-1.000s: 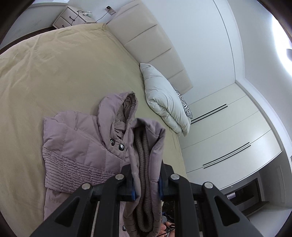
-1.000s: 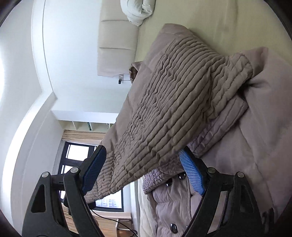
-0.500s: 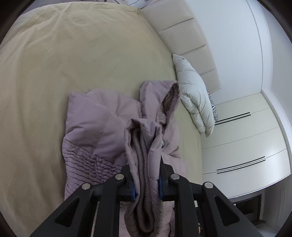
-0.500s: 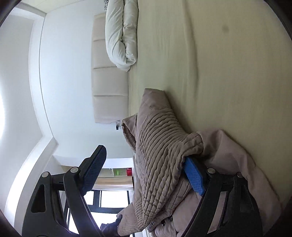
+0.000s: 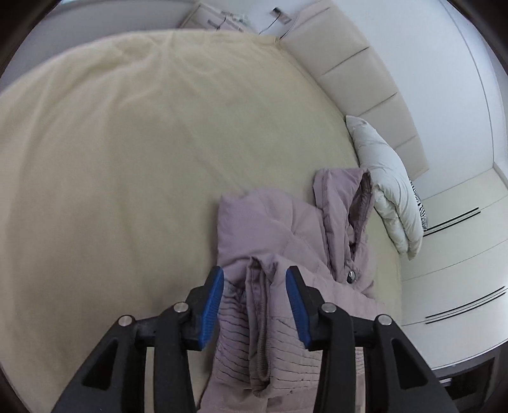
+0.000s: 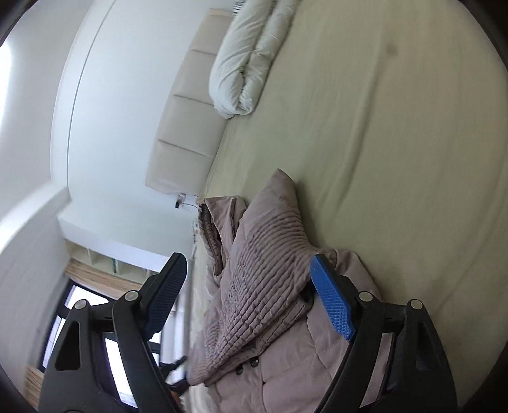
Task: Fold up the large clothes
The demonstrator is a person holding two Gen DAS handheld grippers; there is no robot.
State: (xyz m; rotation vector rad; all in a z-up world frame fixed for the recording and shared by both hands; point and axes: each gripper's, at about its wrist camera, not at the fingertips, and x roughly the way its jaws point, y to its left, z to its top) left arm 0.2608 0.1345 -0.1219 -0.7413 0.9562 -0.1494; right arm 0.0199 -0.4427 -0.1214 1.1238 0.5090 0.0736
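A mauve quilted hooded jacket [image 5: 285,235] lies on the beige bed, partly folded, its hood [image 5: 346,203] toward the pillow. My left gripper [image 5: 255,301] is open; a folded sleeve with a ribbed cuff [image 5: 262,330] stands between its jaws, not clamped. In the right wrist view the jacket [image 6: 270,286] lies between the jaws of my right gripper [image 6: 250,295], which is open wide and holds nothing; its pleated panel drapes over the snap-buttoned front [image 6: 250,365].
The beige bedspread [image 5: 133,165] stretches wide to the left and far side. A white folded duvet [image 5: 390,190] and cream padded headboard [image 5: 358,79] are at the right. A nightstand [image 5: 216,23] stands beyond the bed. White wardrobes [image 5: 454,260] line the right wall. A window [image 6: 82,305] shows at left.
My left gripper opened and let go of the sleeve it was clamping, now lowered onto the jacket. My right gripper stayed open and drew back a little as the jacket settled on the bed.
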